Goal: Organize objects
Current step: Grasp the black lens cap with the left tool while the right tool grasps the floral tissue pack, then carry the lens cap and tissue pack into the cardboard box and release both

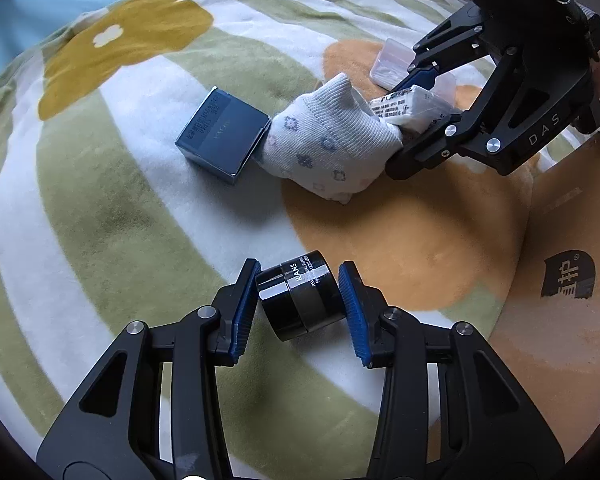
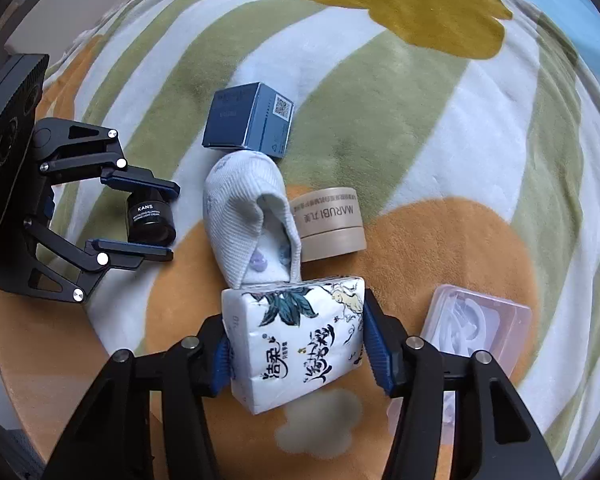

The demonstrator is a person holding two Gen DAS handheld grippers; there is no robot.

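The left gripper (image 1: 298,306) brackets the black KANS cream jar (image 1: 300,296), its pads a hair apart from it, near the blanket's (image 1: 100,240) orange patch. The right gripper (image 2: 296,350) clamps a tissue pack (image 2: 296,340) touching the white sock (image 2: 248,216). Best to close squarely across the jar's round wall, since it lies tilted and may roll.

A plush fleece blanket (image 2: 440,152) with green and white stripes, orange patches and mustard flowers carries everything. A dark blue square cardboard box (image 2: 247,120) lies on a pale stripe, and a white ribbed sock with small flower prints (image 2: 240,216) sits just beside it. A beige round jar printed MARUBI (image 2: 332,224) rests against the sock, on the edge of an orange patch. A clear plastic lidded case holding white pieces (image 2: 480,328) lies near the jar, on the same patch.
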